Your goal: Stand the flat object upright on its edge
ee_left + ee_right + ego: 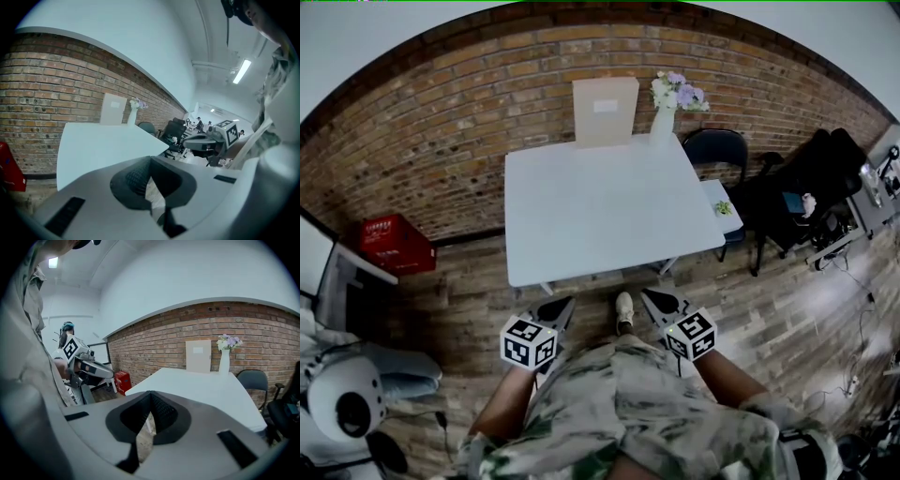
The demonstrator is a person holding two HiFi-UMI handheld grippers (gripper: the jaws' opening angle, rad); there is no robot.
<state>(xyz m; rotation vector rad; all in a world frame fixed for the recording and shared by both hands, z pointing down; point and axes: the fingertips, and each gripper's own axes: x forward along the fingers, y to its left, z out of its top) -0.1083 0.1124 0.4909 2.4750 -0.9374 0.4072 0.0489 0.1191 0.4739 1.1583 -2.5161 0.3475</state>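
The flat object is a beige board [606,111] that stands upright at the far edge of the white table [600,211], its back to the brick wall. It also shows in the left gripper view [114,108] and the right gripper view [198,356]. My left gripper [555,309] and right gripper [661,302] hang side by side in front of the table's near edge, close to my body and far from the board. Both are shut with nothing between their jaws, as the left gripper [150,159] and the right gripper [150,393] show in their own views.
A white vase [663,124] of flowers stands right of the board. Dark chairs [717,150] and a small side table [722,206] sit to the table's right. A red box [394,244] lies on the floor at left. My shoe [623,309] is between the grippers.
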